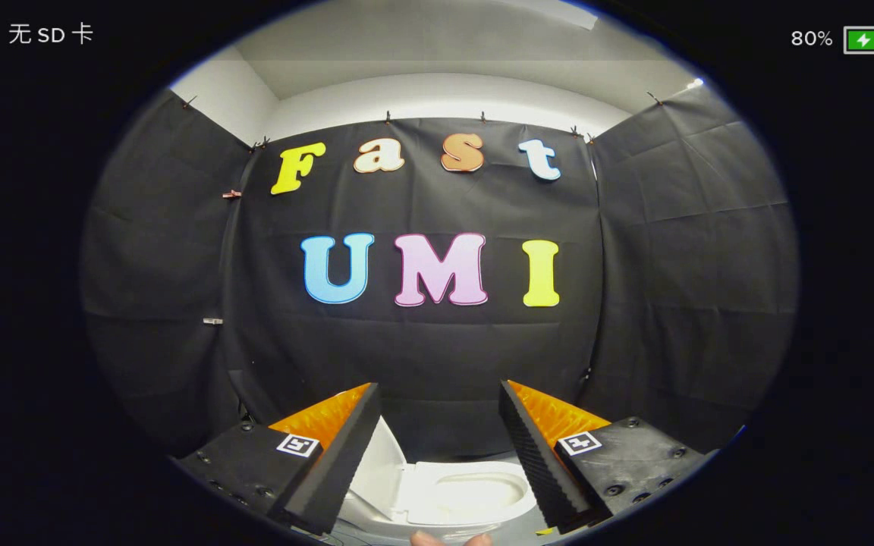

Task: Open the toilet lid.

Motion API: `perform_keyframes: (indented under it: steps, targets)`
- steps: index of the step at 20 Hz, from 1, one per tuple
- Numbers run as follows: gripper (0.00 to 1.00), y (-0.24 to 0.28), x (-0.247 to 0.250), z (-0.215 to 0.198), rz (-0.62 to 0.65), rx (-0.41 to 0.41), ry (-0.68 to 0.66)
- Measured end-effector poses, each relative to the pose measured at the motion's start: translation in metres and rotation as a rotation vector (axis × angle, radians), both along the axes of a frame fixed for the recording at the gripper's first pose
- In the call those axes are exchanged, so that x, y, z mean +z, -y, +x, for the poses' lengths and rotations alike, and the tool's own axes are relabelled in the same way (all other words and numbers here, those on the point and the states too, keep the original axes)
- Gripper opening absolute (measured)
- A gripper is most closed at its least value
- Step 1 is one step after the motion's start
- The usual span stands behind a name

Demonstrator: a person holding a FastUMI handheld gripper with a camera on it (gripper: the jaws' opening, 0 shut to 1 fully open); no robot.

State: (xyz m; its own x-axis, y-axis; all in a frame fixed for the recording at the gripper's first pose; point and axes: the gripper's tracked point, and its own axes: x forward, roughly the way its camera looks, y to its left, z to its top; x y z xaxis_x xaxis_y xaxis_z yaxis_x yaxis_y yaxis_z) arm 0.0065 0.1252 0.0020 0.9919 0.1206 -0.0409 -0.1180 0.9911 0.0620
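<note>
Looking down at the toilet (444, 493), we hold the gripper (437, 462) spread wide above it, gripping nothing; the lid (384, 470) already appears raised beside the bowl.

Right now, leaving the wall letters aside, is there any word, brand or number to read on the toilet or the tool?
Toilet: no word, brand or number reads on its white surface.
Tool: open, the toilet low between its fingers; no text on it.
Square markers on the fingers: black-and-white patterns, not words or numbers.
</note>
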Motion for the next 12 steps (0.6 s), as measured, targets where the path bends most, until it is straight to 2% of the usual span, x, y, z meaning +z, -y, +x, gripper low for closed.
perform_keyframes:
  steps: [12]
  targets:
    - [0.98,-0.0006,-0.0037,-0.0013,-0.022,0.008,-0.018]
